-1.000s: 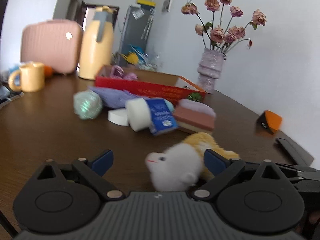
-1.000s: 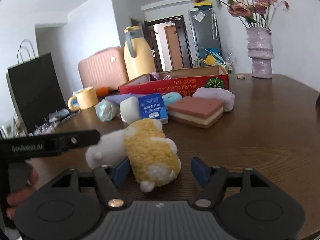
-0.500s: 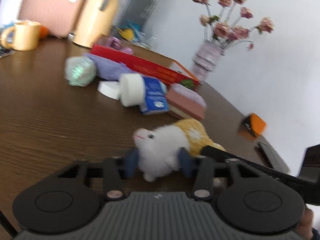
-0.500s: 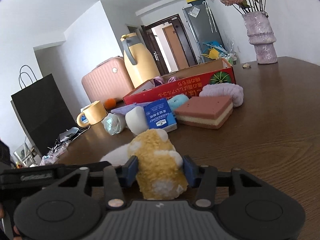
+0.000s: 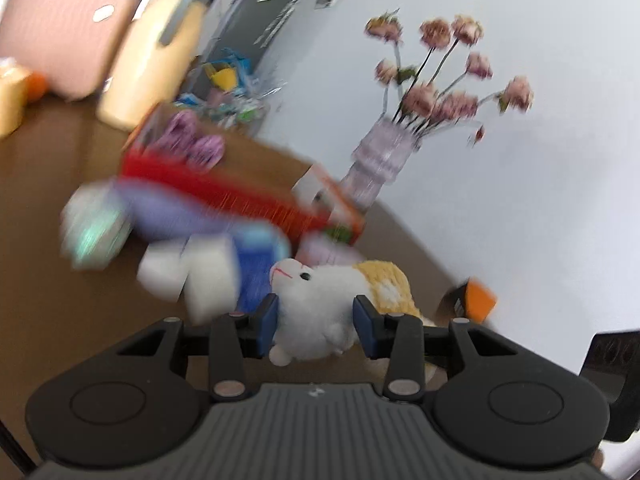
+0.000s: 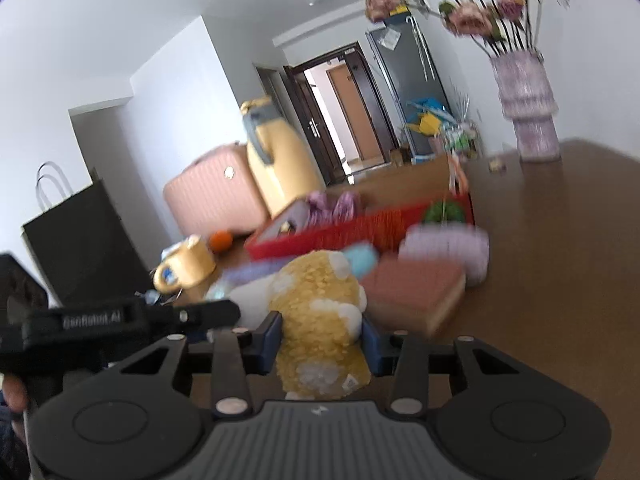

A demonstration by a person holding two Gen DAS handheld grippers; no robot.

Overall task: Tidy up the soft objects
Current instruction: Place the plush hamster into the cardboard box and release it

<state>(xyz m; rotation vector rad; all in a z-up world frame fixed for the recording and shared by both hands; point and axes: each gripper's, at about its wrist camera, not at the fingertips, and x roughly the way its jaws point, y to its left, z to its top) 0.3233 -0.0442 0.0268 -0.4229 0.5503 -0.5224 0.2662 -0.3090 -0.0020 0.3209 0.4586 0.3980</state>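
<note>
A white and yellow plush hamster [image 5: 320,300] is held by both grippers above the brown table [image 5: 60,312]. My left gripper [image 5: 315,322] is shut on its white head end. My right gripper [image 6: 322,338] is shut on its yellow rear end [image 6: 320,312]. The left gripper's body [image 6: 120,320] shows at the left of the right wrist view. A red cardboard box [image 5: 224,196] with purple soft items inside stands behind, also seen in the right wrist view [image 6: 360,228].
Soft objects lie before the box: a teal ball [image 5: 96,228], a white sponge [image 5: 200,276], a blue packet [image 5: 256,272], a pink-brown sponge [image 6: 412,292], a lilac cloth [image 6: 448,248]. A vase [image 6: 528,116], yellow jug [image 6: 280,168], mug [image 6: 184,272], orange-black object [image 5: 472,300] stand around.
Both grippers closed on the plush hamster and lifted it off the table. The views have tilted and moved forward toward the red box.
</note>
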